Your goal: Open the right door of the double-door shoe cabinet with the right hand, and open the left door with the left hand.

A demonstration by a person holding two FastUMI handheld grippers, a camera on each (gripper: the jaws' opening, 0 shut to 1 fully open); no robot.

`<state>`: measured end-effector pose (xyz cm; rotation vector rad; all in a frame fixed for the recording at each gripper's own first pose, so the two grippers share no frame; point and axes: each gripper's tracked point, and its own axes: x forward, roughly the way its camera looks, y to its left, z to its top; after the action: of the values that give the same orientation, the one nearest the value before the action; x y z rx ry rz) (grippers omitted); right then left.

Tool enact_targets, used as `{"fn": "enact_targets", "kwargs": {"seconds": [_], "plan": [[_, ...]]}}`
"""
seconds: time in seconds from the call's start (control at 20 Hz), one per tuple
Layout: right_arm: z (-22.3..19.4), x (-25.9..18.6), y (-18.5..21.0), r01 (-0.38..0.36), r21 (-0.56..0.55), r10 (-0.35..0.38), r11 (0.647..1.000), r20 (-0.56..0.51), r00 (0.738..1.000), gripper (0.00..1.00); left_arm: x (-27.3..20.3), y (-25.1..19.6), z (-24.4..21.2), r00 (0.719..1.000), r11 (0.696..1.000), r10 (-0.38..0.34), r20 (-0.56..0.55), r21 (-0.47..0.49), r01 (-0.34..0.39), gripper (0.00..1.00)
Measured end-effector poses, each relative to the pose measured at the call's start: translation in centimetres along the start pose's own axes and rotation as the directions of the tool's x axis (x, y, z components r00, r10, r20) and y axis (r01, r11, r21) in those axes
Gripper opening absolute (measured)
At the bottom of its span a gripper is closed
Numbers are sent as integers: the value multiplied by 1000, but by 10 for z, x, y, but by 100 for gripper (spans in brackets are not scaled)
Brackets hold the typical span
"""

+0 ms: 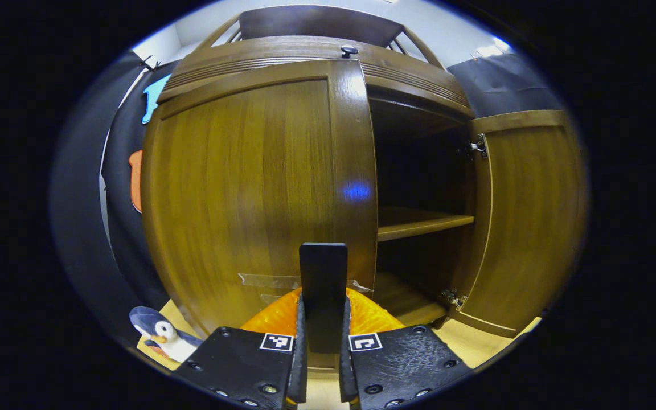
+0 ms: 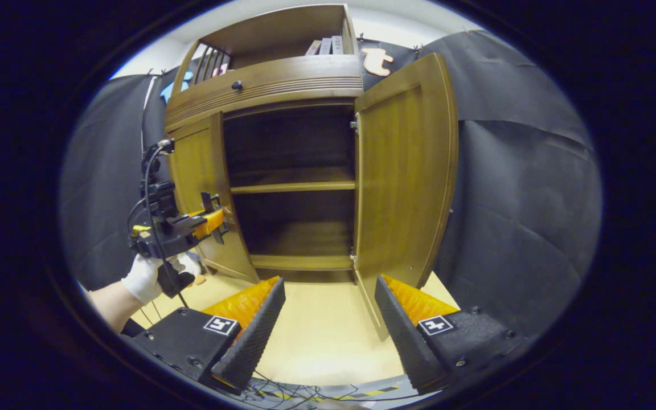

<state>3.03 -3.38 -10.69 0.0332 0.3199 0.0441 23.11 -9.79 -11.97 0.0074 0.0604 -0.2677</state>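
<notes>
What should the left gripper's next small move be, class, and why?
Probably pull the left door outward: the left gripper is shut on its black handle while that door is only partly open, and the right door already stands wide, the right gripper open.

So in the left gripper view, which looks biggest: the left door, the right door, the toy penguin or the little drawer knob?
1. left door, though it is nearest the camera
2. right door
3. toy penguin
4. drawer knob
</notes>
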Motion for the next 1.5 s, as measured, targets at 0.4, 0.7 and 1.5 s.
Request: {"fn": "enact_targets", "kwargs": {"seconds": [0.4, 0.7, 1.5], "plan": [[1, -9, 24, -42, -28, 42, 999, 7, 999, 100, -52, 18, -6, 999, 999, 33, -10, -16, -34, 21], [4, -21, 38, -55, -47, 56, 997, 22, 998, 100, -85, 37, -10, 998, 997, 65, -15, -29, -65, 20], [3, -39, 87, -114, -76, 117, 991, 36, 992, 100, -148, 115, -18, 986, 985, 166, -14, -37, -166, 0]]}}
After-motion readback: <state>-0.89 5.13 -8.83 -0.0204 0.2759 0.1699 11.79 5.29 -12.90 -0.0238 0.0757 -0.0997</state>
